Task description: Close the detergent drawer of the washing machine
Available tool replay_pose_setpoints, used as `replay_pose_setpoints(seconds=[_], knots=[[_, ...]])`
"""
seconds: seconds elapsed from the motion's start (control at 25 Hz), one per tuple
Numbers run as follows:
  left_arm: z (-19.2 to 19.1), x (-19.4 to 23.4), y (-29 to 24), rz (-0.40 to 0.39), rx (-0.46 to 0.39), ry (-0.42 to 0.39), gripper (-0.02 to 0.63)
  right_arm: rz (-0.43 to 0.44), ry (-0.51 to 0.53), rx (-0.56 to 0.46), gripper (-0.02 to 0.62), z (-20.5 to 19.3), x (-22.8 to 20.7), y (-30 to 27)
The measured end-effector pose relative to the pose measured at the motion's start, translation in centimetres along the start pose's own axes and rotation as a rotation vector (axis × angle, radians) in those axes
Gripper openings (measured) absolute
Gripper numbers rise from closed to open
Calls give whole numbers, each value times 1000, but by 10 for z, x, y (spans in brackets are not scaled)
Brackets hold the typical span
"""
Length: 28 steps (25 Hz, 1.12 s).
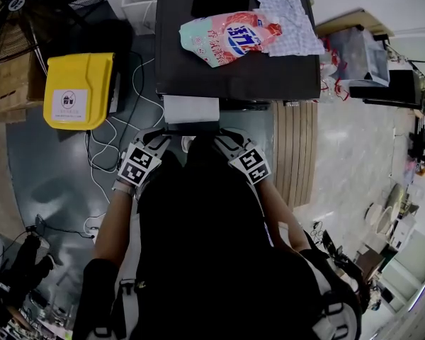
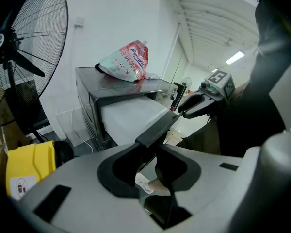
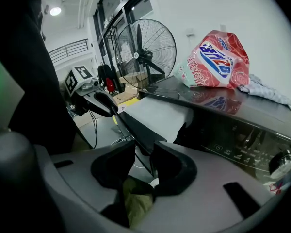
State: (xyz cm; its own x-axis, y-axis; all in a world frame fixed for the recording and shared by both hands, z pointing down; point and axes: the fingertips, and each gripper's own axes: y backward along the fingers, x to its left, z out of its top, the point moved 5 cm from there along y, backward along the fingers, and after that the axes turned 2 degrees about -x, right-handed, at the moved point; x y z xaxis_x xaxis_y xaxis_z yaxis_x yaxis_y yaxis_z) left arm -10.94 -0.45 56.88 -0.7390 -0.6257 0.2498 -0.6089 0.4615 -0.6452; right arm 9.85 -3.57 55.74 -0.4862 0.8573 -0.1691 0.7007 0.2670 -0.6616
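Head view: drawer [image 1: 191,110] pulled out of the machine [image 1: 234,76], a gripper at each front corner.
Left gripper [image 1: 164,134] at 7 o'clock and right gripper [image 1: 224,136] at 5 each stand about half-open, pinched on the dark front lip (nothing else between the jaws). The drawer's long axis runs 12 to 6, face toward 6. Best to push both ends evenly toward 12, straight along that axis, so it doesn't skew and jam.

Left forearm [image 1: 117,218] and right forearm [image 1: 280,211] stretch forward, side by side. Grey left gripper [image 1: 164,136] and grey right gripper [image 1: 224,136] tilt down, black fingers [image 2: 119,171] pinching the dark drawer front [image 2: 160,127].
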Motion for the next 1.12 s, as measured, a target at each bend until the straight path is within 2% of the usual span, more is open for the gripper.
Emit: replay_pose_setpoints(seconds=[0.52, 1.12], knots=[[26, 30, -12, 55, -3, 26, 109, 38, 21, -11, 123, 25, -32, -16], [40, 48, -19, 114, 5, 61, 115, 139, 69, -13, 118, 41, -51, -29]])
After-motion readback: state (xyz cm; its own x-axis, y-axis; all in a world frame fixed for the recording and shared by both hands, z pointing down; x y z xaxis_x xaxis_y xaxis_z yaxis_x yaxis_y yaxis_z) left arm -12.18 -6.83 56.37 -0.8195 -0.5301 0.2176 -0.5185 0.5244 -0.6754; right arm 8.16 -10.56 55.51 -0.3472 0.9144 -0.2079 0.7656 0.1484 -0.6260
